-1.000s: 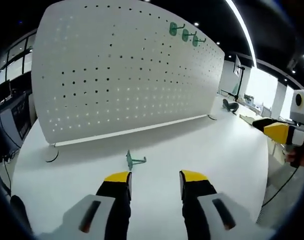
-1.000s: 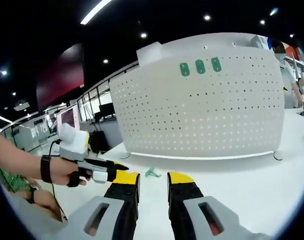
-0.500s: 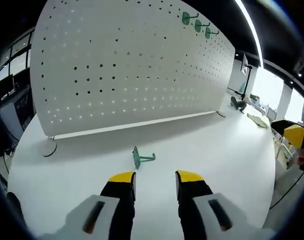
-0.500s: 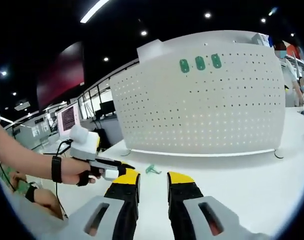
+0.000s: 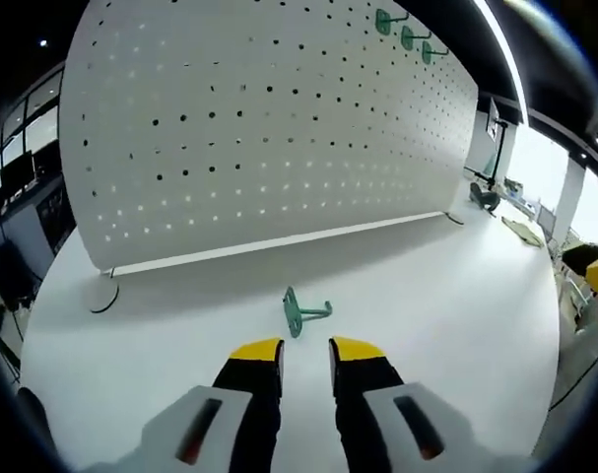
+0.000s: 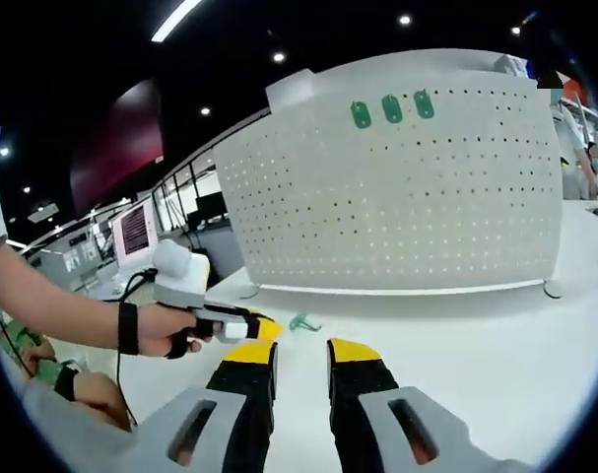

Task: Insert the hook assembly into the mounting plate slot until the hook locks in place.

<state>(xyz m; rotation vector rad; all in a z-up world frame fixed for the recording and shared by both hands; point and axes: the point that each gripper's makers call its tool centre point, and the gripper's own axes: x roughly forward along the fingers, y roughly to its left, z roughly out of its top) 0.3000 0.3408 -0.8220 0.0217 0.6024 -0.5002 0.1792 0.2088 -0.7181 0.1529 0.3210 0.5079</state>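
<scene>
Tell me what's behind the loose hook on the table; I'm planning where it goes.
Behind the hook stands the white pegboard, three green hooks already mounted near its top edge. What lies behind the board is covered.

We see a dark ceiling with a long white strip light (image 6: pixel 176 19) and small round spotlights (image 6: pixel 405 19). Bright windows (image 5: pixel 586 202) stand beyond the smooth white tabletop (image 5: pixel 446 296); dark office monitors (image 6: pixel 210 210) line the far side.
</scene>
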